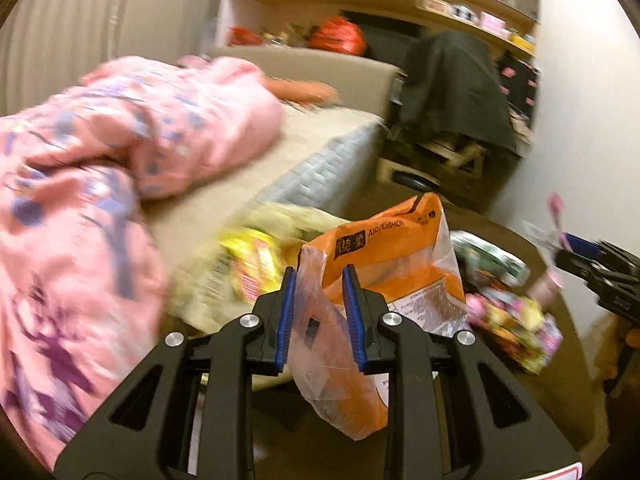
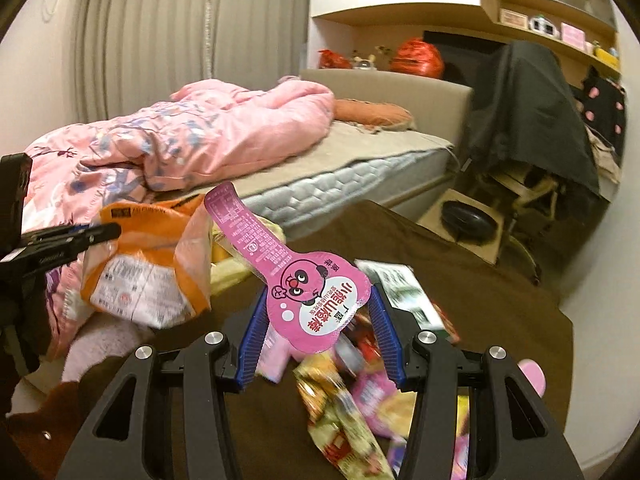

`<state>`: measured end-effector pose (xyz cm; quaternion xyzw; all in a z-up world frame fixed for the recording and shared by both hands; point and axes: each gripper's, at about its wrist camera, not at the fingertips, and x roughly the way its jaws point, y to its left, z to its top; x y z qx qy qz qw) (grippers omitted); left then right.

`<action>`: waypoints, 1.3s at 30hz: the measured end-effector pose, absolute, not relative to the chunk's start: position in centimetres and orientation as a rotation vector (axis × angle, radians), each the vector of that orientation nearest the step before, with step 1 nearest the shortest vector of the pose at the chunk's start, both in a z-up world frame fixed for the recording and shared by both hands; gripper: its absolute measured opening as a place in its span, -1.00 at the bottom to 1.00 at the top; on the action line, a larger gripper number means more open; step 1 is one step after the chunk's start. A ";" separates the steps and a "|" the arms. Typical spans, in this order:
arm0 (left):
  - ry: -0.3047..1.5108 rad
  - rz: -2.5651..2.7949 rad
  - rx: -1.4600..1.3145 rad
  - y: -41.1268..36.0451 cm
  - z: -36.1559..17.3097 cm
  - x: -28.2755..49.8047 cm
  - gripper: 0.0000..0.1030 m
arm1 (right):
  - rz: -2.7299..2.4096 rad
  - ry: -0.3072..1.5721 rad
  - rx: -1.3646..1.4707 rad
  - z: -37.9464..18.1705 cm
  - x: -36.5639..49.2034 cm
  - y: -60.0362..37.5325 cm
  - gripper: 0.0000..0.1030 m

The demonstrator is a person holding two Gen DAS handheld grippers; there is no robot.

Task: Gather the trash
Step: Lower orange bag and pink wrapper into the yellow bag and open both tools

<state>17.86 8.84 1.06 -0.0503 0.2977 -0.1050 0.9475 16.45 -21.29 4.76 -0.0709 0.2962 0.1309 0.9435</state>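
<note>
In the left wrist view my left gripper (image 1: 319, 276) is shut on an orange and clear plastic bag (image 1: 392, 240), which hangs down between the blue pads. The right wrist view shows that bag (image 2: 148, 276) at the left, with the left gripper (image 2: 100, 232) beside it. My right gripper (image 2: 320, 292) is shut on a pink snack wrapper with a bear face (image 2: 256, 232), held edge to edge between its pads. Below it a pile of colourful wrappers (image 2: 352, 400) lies blurred on a brown blanket (image 2: 460, 248). A yellow packet (image 1: 256, 260) lies by the bed edge.
A bed with a pink quilt (image 2: 180, 136) and a grey mattress (image 2: 340, 184) runs along the left. A chair draped with a dark jacket (image 2: 528, 108), a robot vacuum (image 2: 468, 216) and shelves (image 2: 560, 28) stand at the right. A green-white packet (image 2: 404, 288) lies on the blanket.
</note>
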 end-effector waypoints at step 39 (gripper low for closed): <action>0.804 -0.189 -0.253 13.8 -10.2 33.8 -0.76 | 0.675 1.017 -0.298 -7.1 37.6 -4.3 -0.10</action>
